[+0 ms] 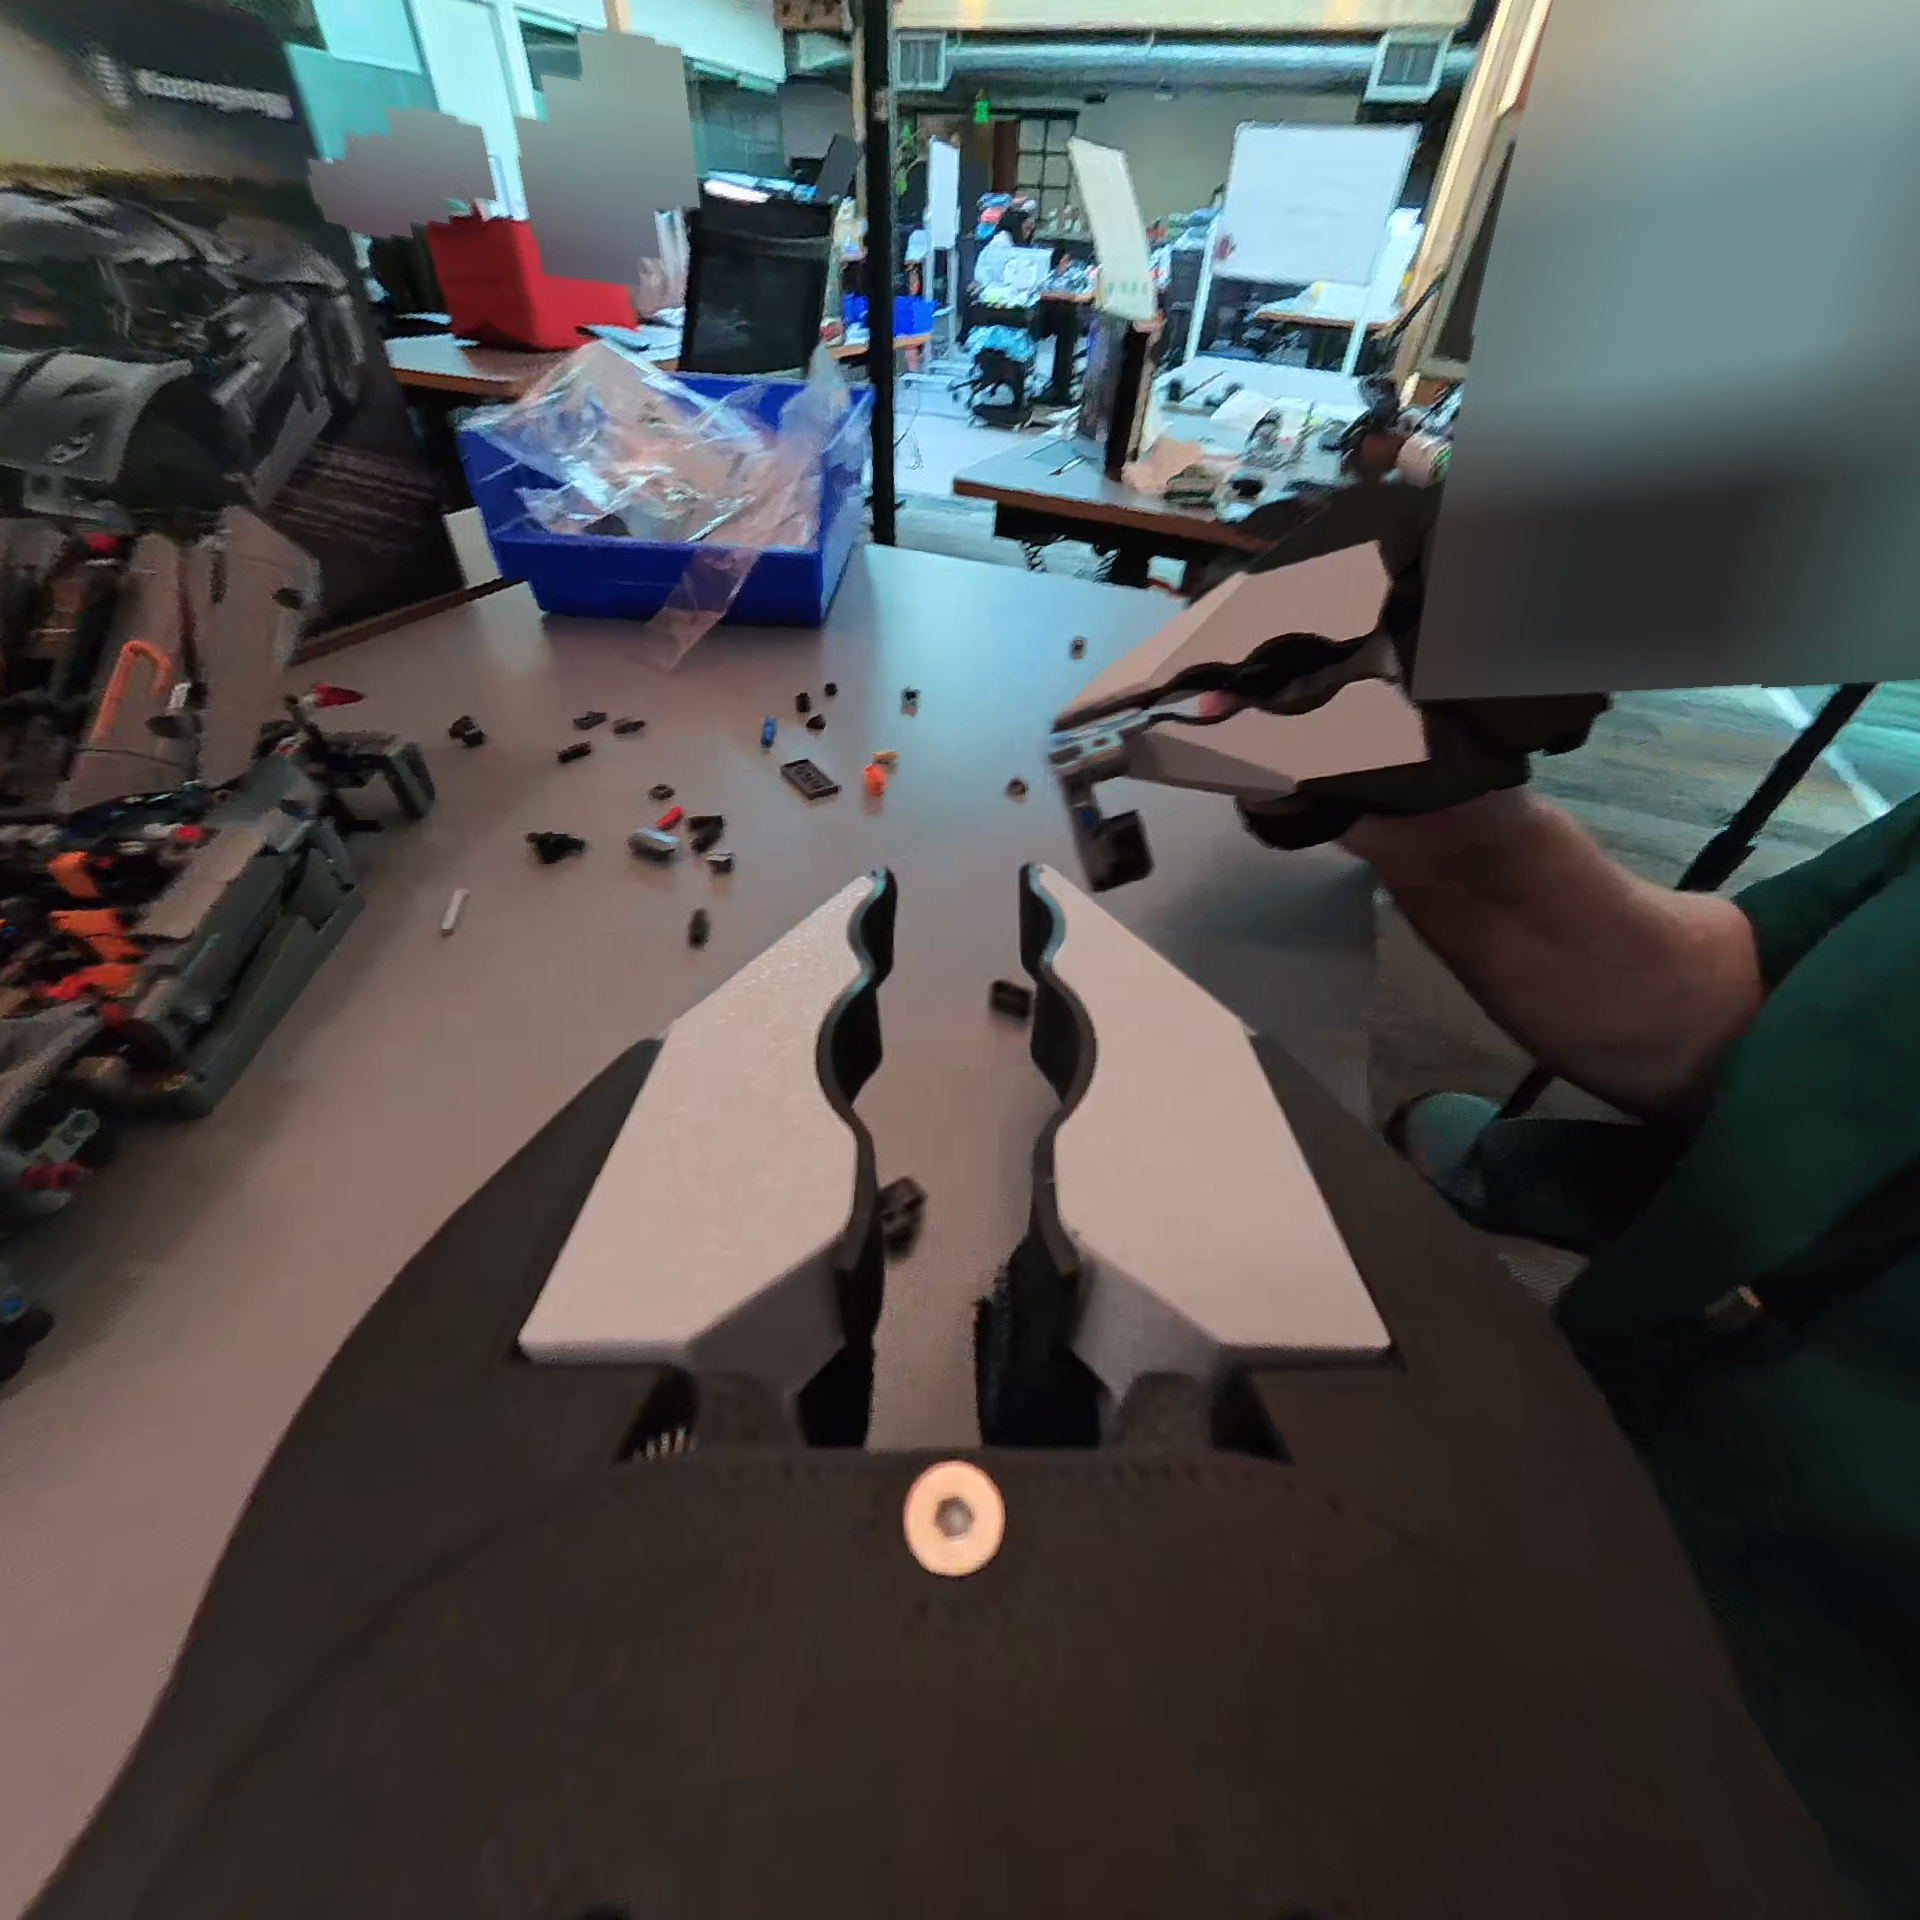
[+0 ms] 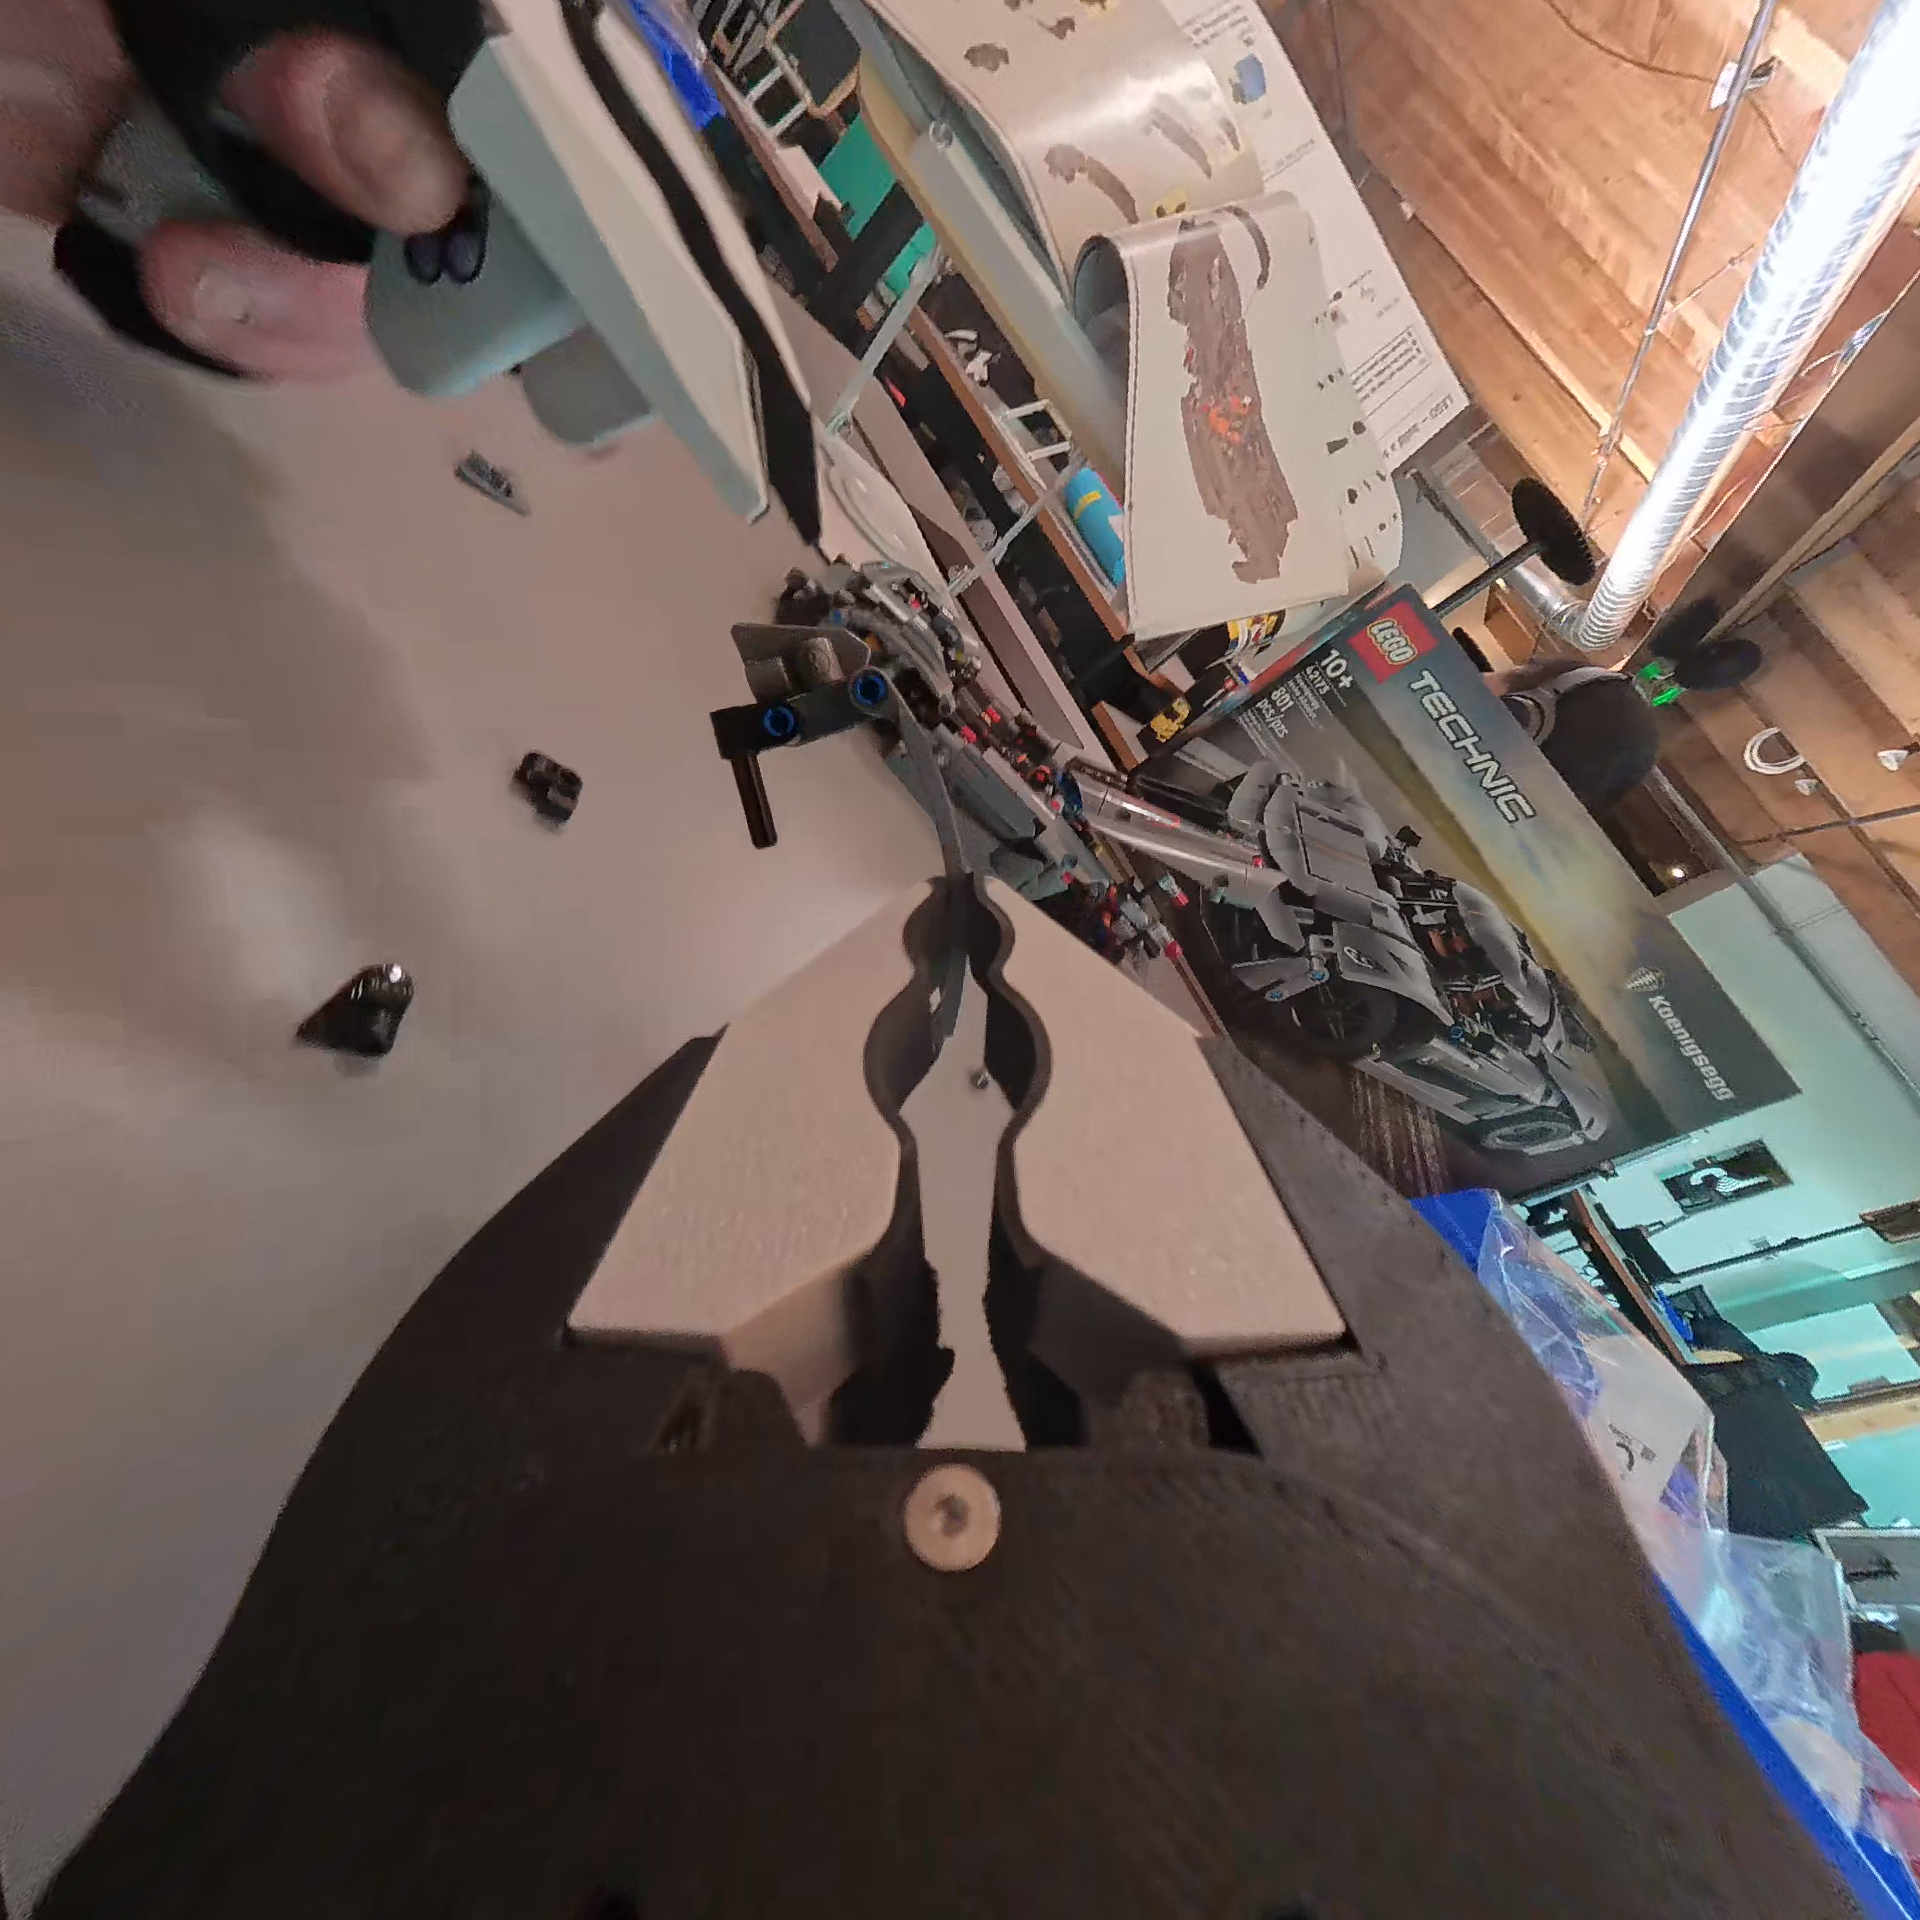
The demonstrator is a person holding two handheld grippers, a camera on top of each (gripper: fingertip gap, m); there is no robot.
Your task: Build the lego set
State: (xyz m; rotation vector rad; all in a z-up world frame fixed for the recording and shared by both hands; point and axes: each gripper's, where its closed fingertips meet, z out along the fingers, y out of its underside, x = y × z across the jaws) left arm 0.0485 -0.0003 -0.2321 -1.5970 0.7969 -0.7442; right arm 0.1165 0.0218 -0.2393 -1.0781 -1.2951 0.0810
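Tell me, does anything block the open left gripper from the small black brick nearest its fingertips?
Nothing visible does. The left gripper hangs open over the grey table, the small black brick beside its right finger.

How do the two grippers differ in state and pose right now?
The left gripper is open and empty, held level above the table; the right gripper is shut on a small grey Lego sub-assembly and rolled sideways. Both have pale fingers with wavy black pads.
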